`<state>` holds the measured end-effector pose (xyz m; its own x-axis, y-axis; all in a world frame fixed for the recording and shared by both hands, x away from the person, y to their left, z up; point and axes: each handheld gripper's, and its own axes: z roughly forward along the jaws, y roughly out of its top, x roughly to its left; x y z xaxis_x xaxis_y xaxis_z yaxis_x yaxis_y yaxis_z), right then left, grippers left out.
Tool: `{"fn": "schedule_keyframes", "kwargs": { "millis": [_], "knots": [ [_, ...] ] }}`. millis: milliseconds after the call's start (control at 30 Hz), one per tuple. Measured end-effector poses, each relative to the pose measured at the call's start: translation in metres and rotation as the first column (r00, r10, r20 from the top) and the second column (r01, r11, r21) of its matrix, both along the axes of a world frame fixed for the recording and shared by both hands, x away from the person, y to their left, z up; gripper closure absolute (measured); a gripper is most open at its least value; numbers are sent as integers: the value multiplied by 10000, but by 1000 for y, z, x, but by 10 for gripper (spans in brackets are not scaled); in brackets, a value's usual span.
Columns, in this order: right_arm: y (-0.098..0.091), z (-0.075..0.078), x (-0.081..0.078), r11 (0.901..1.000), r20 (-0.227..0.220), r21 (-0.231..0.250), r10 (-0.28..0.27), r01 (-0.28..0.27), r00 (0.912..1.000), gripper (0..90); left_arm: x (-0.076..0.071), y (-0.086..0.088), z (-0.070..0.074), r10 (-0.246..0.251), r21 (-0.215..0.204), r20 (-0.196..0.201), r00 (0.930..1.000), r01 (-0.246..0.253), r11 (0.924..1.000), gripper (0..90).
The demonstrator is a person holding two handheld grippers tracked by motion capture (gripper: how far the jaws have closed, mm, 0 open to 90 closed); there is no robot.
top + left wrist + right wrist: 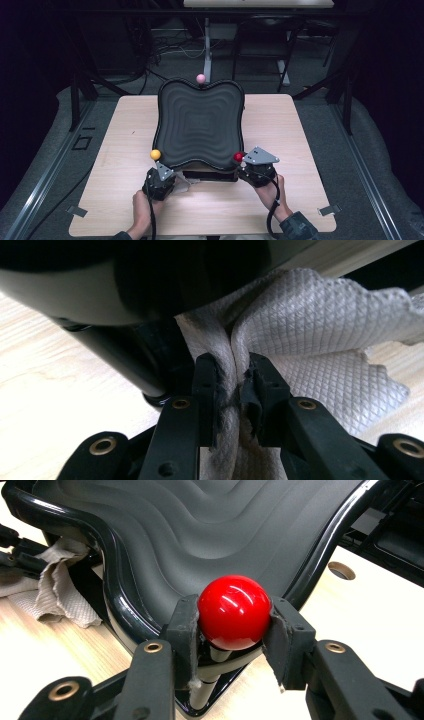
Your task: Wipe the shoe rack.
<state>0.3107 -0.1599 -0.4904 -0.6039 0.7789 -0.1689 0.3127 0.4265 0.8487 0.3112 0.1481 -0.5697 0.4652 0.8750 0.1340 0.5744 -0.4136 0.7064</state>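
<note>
A black board with a wavy ridged surface [200,125] stands tilted on the wooden table [280,200], with ball knobs at its corners. My right gripper [234,625] is shut on the red knob [234,611] at the near right corner [239,157]. At the near left corner, below the yellow knob [155,154], my left gripper [172,176] is shut on a crumpled white cloth [310,340]. The cloth is pinched between its pads [206,385], right beside the board's black rim [140,285]. The cloth [55,592] also lies under the board's edge in the right gripper view.
A pink knob [201,78] tops the board's far edge. A black base [210,176] sits under the board's near edge. A round hole [342,570] is in the table by the board. Dark floor with rails and cables surrounds the table.
</note>
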Motion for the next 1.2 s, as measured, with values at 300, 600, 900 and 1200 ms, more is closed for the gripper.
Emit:
{"fn": "schedule_keyframes", "kwargs": {
  "millis": [300,600,900,1200],
  "knots": [
    [0,0,0,10000,5,-24,-7,7,10000,598,-3,-7,-4,253,-379,320,9992,-240,9990,759],
    [0,0,0,10000,-7,-21,-17,17,10000,598,-8,-24,-8,386,-743,544,9978,-345,9966,760],
    [0,0,0,10000,-6,-28,-24,24,10000,599,-9,-38,-8,361,-990,485,9982,-312,9946,759],
    [0,0,0,10000,1,-35,-47,47,10000,598,-10,-58,-9,220,-1288,488,9986,-155,9915,759]
  ]
}}
